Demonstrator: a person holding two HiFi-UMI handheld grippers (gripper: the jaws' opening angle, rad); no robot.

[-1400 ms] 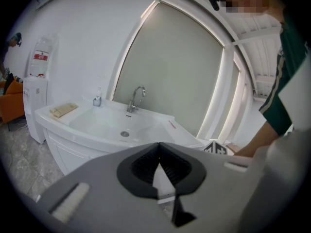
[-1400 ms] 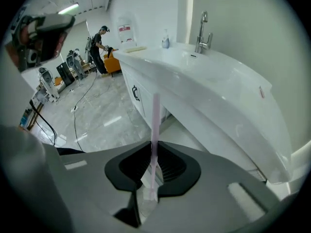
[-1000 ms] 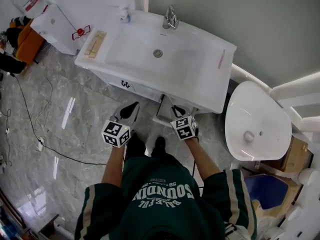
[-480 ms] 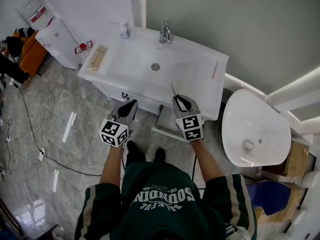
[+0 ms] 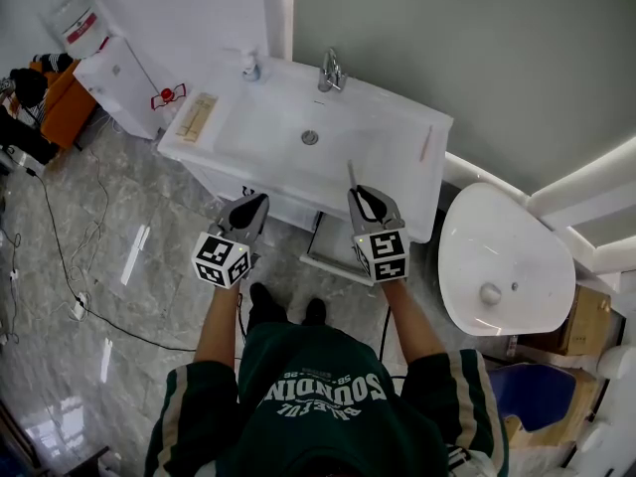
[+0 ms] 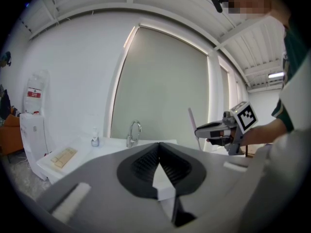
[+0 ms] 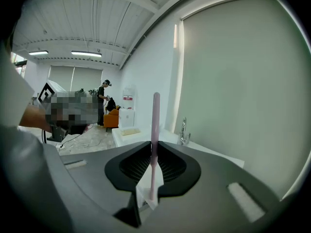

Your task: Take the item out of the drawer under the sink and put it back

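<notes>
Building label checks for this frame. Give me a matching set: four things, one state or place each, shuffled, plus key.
1. left gripper
2. right gripper
3. soap bottle
4. toilet

A. right of sink
B. shut on pink stick
C. left of faucet
D. shut, empty

Pairs: 1-D, 2-B, 3-C, 4-A

The green sweatshirt (image 5: 323, 405) carries large pale letters, upside down in the head view: "SOUNDIN", with a smaller line that looks like "BALEFUL" and a small 58 by it. The red label (image 5: 81, 28) on the water-dispenser bottle (image 5: 68, 10) is too small to read.
</notes>
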